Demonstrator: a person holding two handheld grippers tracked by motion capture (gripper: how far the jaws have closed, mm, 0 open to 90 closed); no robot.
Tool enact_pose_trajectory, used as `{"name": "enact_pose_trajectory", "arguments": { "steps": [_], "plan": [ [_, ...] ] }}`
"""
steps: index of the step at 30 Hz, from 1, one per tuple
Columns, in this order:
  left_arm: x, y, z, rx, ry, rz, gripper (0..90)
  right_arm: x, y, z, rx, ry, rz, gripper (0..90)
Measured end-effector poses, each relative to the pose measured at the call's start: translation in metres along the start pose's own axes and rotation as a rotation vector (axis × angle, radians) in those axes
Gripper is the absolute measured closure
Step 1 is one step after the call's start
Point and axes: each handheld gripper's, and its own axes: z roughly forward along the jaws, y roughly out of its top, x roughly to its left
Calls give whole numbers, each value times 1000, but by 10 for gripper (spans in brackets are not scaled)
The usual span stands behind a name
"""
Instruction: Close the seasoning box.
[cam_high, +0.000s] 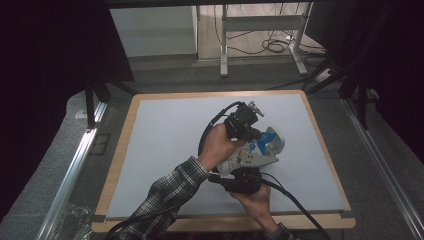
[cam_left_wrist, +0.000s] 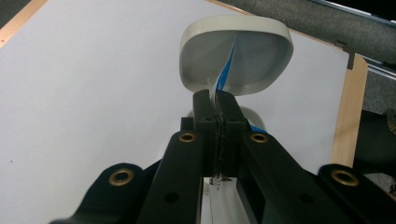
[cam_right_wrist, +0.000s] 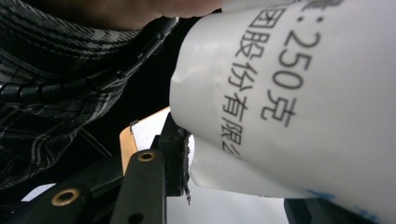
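Note:
A white plastic tub (cam_high: 252, 152) with blue print is held up over the mat, to the right of its middle, between both grippers. My left gripper (cam_high: 256, 133) comes in from above left. In the left gripper view it (cam_left_wrist: 218, 105) is shut on a thin blue-and-white film strip (cam_left_wrist: 224, 77), which runs up to the tub's hollow white rounded lid (cam_left_wrist: 254, 60). My right gripper (cam_high: 245, 170) grips from below. In the right gripper view it (cam_right_wrist: 243, 186) is shut on the tub's white body (cam_right_wrist: 289, 93) with black print, and one black finger (cam_right_wrist: 175, 149) presses its side.
The pale mat (cam_high: 165, 140) lies on a wooden board (cam_high: 117, 165) with a raised edge all round. Metal rails (cam_high: 75, 165) run along both sides. A table frame (cam_high: 260, 35) and loose cables (cam_high: 272, 47) stand on the floor beyond. A plaid sleeve (cam_right_wrist: 42, 70) is close by the right gripper.

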Motion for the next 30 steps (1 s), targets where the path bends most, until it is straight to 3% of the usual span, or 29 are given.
{"name": "enact_pose_trajectory", "arguments": {
  "steps": [30],
  "plan": [
    [1, -3, -1, -20, -4, 5, 888, -2, -4, 2, 24, -19, -19, 618]
  ]
}}
